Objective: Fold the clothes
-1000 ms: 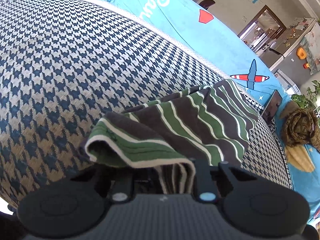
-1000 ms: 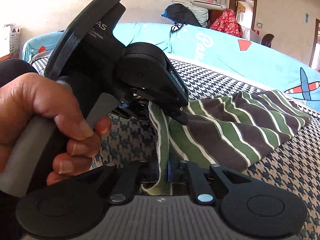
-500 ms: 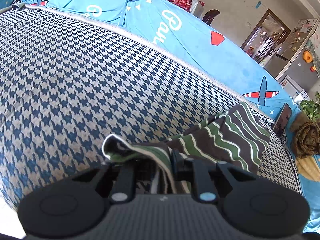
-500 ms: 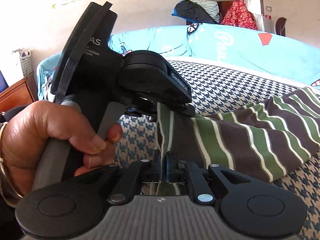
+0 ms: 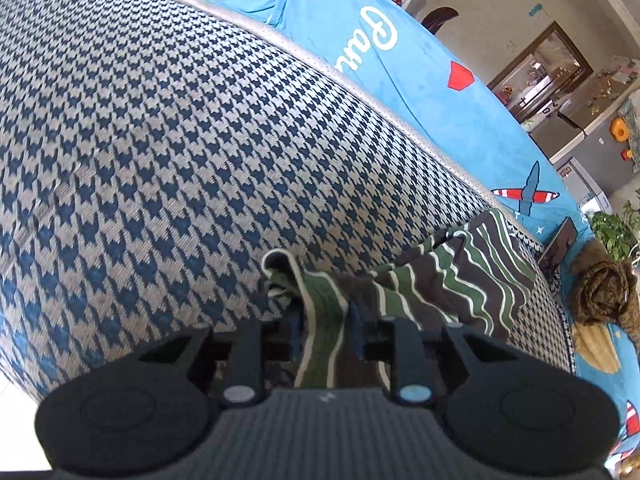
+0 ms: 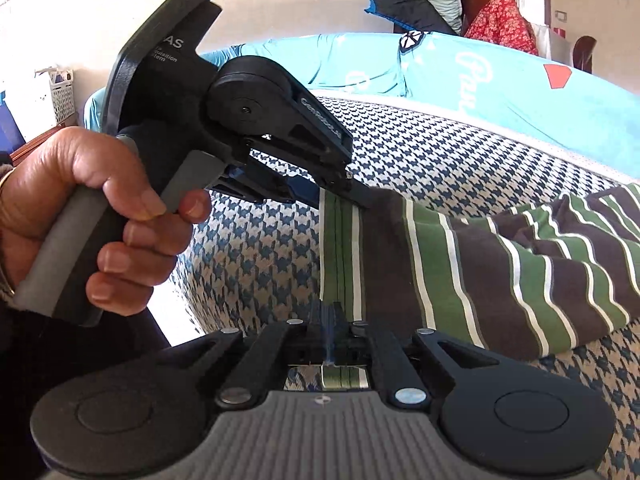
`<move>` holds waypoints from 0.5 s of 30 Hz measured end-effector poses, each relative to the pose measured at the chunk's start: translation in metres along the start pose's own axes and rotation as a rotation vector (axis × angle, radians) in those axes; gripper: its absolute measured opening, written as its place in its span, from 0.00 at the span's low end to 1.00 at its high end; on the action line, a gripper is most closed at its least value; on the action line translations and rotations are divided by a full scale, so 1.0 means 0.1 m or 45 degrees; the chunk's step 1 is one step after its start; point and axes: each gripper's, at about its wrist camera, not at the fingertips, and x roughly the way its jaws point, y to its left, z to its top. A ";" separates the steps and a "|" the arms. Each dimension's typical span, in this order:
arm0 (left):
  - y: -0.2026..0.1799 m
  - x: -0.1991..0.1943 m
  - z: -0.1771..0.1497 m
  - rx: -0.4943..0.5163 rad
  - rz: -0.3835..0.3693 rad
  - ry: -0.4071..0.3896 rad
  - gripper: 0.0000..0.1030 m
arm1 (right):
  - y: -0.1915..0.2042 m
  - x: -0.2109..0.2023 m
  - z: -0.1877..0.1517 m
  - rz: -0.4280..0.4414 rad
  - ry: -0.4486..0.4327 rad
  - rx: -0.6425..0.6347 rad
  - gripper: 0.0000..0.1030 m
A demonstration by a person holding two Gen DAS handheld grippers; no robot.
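Pinching the striped garment's [image 6: 460, 264] green hem, my left gripper [image 5: 326, 330] and right gripper [image 6: 334, 320] hold it stretched above the houndstooth bed cover [image 5: 180, 140], jaws pressed together.

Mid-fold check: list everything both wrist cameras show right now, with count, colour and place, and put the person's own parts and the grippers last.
Striped knit garment: one, brown, green and white, lying on the bed with its near hem lifted.
Houndstooth bed cover: one, navy and beige, under the garment.
Blue printed sheet: one, bright blue with white lettering and red shapes, beyond the cover.
Brown crumpled cloth: one, far right of the left wrist view.
Red floral fabric: one, behind the bed.
White slatted basket: one, by the wall at left.
Hand: one, gripping the left gripper's grey handle.
Left gripper: black, jaws shut on the green hem.
Right gripper: black, jaws shut on the same hem.
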 end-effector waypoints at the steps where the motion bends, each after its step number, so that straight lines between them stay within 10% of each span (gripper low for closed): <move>1: 0.04 -0.01 0.00 -0.020 -0.003 0.004 0.34 | -0.02 -0.03 -0.04 -0.006 0.007 0.013 0.05; 8: 0.12 0.07 -0.01 -0.120 -0.057 0.033 0.72 | -0.19 -0.11 -0.09 -0.146 -0.007 0.024 0.14; 15: 0.16 0.16 -0.03 -0.211 -0.119 0.061 0.81 | -0.04 -0.02 -0.16 -0.129 -0.030 -0.109 0.44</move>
